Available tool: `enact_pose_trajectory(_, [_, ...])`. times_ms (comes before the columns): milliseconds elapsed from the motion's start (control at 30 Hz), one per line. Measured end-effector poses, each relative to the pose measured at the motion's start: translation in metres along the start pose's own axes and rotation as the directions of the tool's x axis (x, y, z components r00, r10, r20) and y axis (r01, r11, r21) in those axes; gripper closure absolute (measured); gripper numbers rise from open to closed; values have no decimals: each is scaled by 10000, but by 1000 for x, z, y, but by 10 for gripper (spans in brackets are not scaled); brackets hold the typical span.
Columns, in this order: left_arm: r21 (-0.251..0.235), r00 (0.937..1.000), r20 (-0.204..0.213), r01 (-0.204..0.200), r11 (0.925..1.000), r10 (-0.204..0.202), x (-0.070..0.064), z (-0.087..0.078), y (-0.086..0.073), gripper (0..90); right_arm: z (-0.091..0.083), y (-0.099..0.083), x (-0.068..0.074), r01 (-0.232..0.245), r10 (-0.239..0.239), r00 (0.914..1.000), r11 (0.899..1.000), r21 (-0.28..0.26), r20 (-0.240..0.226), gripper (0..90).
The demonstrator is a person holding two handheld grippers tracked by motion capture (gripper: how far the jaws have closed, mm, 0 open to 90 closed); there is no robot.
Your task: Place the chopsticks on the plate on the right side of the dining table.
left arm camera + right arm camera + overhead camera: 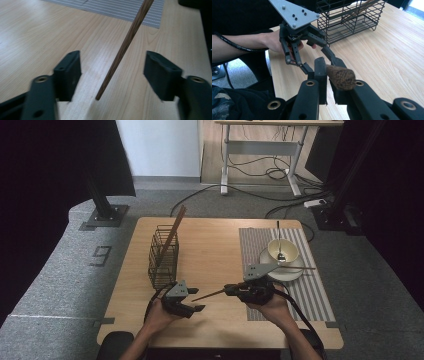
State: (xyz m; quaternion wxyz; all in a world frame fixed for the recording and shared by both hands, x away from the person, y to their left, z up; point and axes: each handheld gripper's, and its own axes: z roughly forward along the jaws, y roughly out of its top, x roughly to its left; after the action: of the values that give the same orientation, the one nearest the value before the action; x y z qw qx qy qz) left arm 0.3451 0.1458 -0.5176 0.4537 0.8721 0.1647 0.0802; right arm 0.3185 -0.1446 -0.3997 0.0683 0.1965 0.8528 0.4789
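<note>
Two grippers meet over your wooden table [215, 245], which stands on grey carpet [55, 285] with black drapes to either side. A white desk frame [260, 157] and loose cables [260, 170] sit on the floor behind, and a "9" [101, 255] is marked on the carpet at the table's left.

Your right gripper [231, 290] is clamped on a chopstick [210, 294], its jaws closed tight around the thick end, as the right gripper view shows with the butt [341, 77] poking toward the camera. The stick's thin tip points at your left gripper [200, 308], whose jaws stand wide apart. In the left gripper view the tip [100, 96] hangs between those open jaws, just above the wood, touching neither.

A wire basket [163, 255] stands on the table's left half with a second chopstick [172, 235] leaning out of it. On the right, a striped mat [300, 295] carries a plate [292, 274] and a bowl [283, 251] with a spoon [280, 245] standing in it.

Your right hand [272, 302] and the grey plate [260, 270] cover part of the plate's rim. A thin dark stick lies across the plate; what it is cannot be told. The basket's contents blur behind the mesh in the right gripper view, and your arms are cut off at the high view's bottom edge.
</note>
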Motion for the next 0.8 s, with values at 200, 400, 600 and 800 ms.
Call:
enact_pose_trajectory(200, [-272, 9994, 342, -53, 9996, 62, -1, -1, 1, 521, 4, -1, 1, 0, 1, 9999, 10000, 85, -125, 825])
enact_pose_trajectory(400, [-408, 9978, 585, -285, 9988, 308, -3, -2, 1, 675, 10, -2, 2, -34, 38, 9996, 9999, 150, -297, 826])
enact_pose_trajectory(600, [-477, 9949, 757, -625, 9969, 660, -5, -3, 1, 782, 11, -1, 2, -76, 81, 9993, 9999, 139, -374, 825])
enact_pose_trajectory(800, [-401, 9899, 922, -1045, 9937, 1078, -8, -2, 2, 811, 10, -1, -2, -237, 240, 9990, 9997, 98, -364, 806])
